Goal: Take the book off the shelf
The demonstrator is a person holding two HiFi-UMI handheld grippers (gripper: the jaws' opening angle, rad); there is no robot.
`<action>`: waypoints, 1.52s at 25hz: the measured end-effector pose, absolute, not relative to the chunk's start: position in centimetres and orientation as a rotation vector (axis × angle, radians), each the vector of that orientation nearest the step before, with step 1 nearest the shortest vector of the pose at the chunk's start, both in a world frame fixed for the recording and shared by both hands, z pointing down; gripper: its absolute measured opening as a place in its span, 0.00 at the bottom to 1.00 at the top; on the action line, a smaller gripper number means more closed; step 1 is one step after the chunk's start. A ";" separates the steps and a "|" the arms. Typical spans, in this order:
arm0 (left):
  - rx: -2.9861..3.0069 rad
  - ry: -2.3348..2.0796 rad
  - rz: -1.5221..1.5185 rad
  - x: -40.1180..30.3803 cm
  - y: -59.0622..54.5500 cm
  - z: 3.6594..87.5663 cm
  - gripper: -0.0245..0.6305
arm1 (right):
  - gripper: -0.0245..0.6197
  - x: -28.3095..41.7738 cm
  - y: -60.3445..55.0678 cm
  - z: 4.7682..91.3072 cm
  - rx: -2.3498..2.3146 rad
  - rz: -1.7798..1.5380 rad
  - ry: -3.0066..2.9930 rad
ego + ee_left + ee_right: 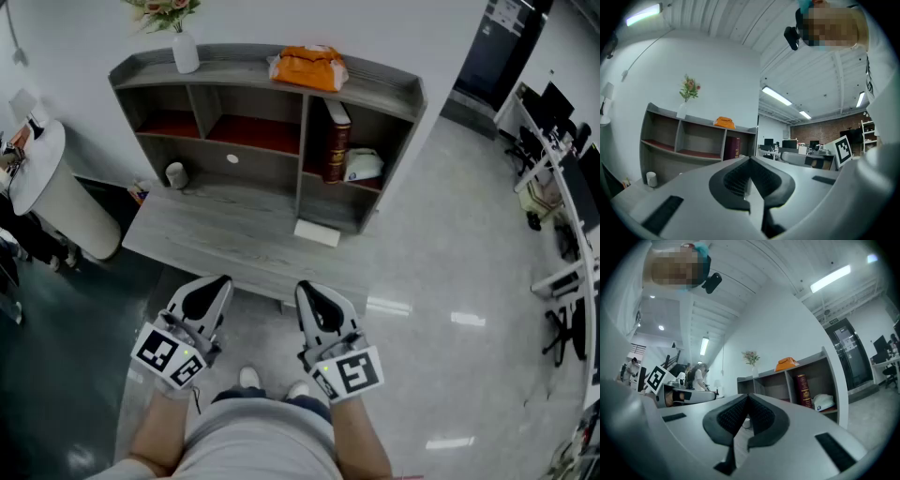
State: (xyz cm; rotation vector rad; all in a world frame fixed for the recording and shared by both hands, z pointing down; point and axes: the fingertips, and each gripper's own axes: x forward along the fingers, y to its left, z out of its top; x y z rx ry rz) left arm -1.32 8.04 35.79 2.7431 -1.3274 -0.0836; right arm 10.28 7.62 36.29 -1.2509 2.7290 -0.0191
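While you stand back from the shelf (246,64), both grippers sit clenched, empty.
The book (336,141) stands upright in the shelf's right compartment, beyond reach of your left gripper (216,283) and right gripper (306,289).

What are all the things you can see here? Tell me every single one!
shelf desk: one, grey with red shelf boards, against the white wall
vase of flowers: one, white, on the shelf top, left end
bag: one, orange, on the shelf top
book: one, dark red, upright in the right compartment
cap: one, white, beside the book
cup: one, white, on the desk, left
flat box: one, white, on the desk
round table: one, white, left of the desk
left gripper: one, grey, shut, empty
right gripper: one, grey, shut, empty
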 end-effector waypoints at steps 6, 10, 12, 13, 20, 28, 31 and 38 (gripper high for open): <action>2.749 -1.329 -0.077 -3.6 7.4 35.9 0.06 | 0.07 8.3 7.3 36.2 -1.293 -0.009 2.717; 2.734 -1.290 -0.086 -5.2 6.8 36.2 0.06 | 0.07 6.9 7.2 36.2 -1.318 -0.016 2.712; 2.726 -1.251 -0.119 -6.1 6.6 36.2 0.06 | 0.07 6.1 7.3 35.9 -1.292 -0.055 2.689; 2.722 -1.237 -0.137 -6.7 6.5 36.1 0.06 | 0.07 5.7 7.3 35.7 -1.271 -0.073 2.673; 2.748 -1.104 -0.200 -10.2 6.3 36.2 0.06 | 0.07 2.7 7.1 36.3 -1.374 -0.031 2.665; 2.723 -1.057 -0.214 -12.1 5.2 37.4 0.06 | 0.07 2.6 5.9 37.9 -1.489 -0.132 2.614; 2.710 -1.055 -0.216 -12.1 4.2 37.8 0.06 | 0.07 2.7 4.8 38.2 -1.487 -0.133 2.618; 2.682 -1.097 -0.209 -10.7 0.4 38.4 0.06 | 0.07 3.5 0.6 38.9 -1.421 -0.165 2.661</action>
